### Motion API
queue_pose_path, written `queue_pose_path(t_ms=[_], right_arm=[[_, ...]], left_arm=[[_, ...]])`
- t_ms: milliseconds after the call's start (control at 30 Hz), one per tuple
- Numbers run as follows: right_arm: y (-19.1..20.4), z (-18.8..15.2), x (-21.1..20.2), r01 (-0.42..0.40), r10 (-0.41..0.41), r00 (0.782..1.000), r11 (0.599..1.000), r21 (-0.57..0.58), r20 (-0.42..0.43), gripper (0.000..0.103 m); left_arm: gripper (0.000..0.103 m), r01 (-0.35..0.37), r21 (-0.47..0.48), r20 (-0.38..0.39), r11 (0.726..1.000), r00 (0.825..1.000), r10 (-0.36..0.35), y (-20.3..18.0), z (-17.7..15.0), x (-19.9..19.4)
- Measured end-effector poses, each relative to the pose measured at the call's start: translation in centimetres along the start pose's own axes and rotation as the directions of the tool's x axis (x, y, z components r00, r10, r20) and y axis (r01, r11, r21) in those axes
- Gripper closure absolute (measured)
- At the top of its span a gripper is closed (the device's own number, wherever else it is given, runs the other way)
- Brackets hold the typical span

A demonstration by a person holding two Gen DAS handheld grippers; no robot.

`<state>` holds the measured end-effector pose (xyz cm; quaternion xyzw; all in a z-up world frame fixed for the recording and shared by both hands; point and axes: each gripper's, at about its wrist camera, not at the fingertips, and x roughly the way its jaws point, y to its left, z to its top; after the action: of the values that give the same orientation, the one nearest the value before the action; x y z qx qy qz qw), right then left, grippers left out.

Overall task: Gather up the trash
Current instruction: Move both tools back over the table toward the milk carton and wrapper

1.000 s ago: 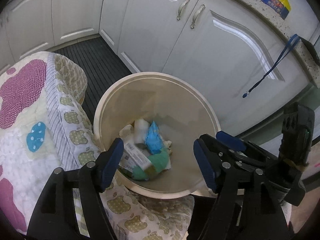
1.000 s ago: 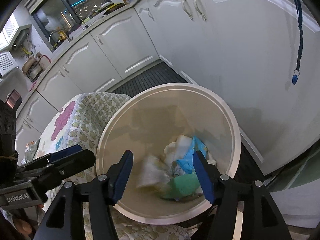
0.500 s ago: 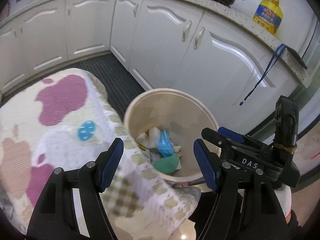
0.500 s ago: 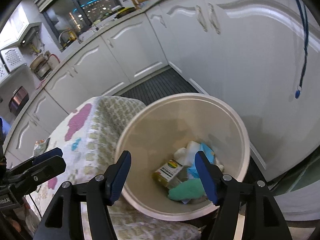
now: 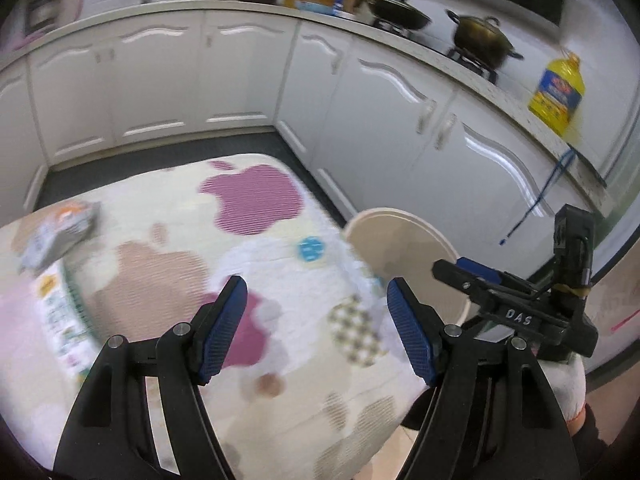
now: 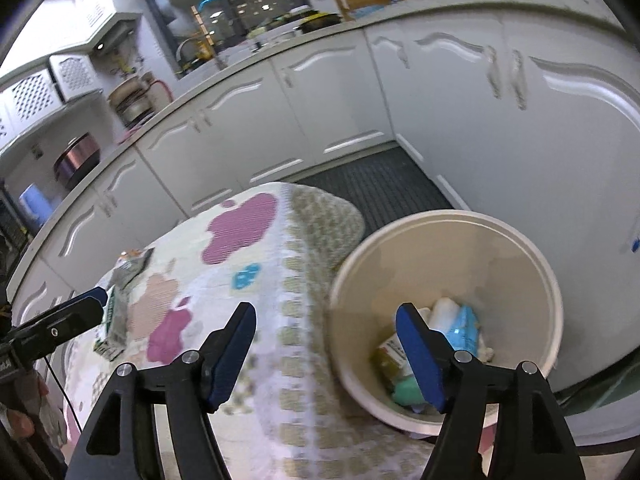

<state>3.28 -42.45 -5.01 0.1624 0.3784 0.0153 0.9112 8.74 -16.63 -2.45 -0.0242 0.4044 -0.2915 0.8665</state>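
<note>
both claws, left gripper (image 5: 314,326) and right gripper (image 6: 326,354), gape empty, the right's jaws just widened. bin (image 6: 532,264) at four o'clock holds trash; next, reach wrappers (image 5: 56,236) at nine o'clock.

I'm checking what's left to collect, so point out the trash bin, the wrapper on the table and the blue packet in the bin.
trash bin (image 6: 516,220): right wrist view, far rim.
wrapper (image 6: 130,266): right wrist view, its middle.
blue packet (image 6: 464,330): right wrist view, its face.
</note>
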Motion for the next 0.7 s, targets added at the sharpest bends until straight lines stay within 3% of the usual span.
queue_pose_path(t_ms=[167, 433, 700], right_arm=[[3.2, -0.3, 0.5, -0.052, 0.051, 0.999, 0.997, -0.049, -0.017, 0.031], [9.8, -1.4, 3.4, -0.171, 0.157, 0.982, 0.976, -0.138, -0.107, 0.03], [14.7, -2.1, 6.7, -0.238, 0.201, 0.962, 0.949, -0.207, -0.184, 0.03]], left_arm=[[0.031, -0.088, -0.084, 0.0, 0.993, 0.996, 0.089, 5.5, -1.7, -3.8], [0.031, -0.222, -0.218, -0.003, 0.95, 0.974, 0.227, 13.2, -4.5, -8.5], [0.031, -0.201, -0.329, -0.047, 0.923, 0.979, 0.196, 17.1, -5.4, -7.3]])
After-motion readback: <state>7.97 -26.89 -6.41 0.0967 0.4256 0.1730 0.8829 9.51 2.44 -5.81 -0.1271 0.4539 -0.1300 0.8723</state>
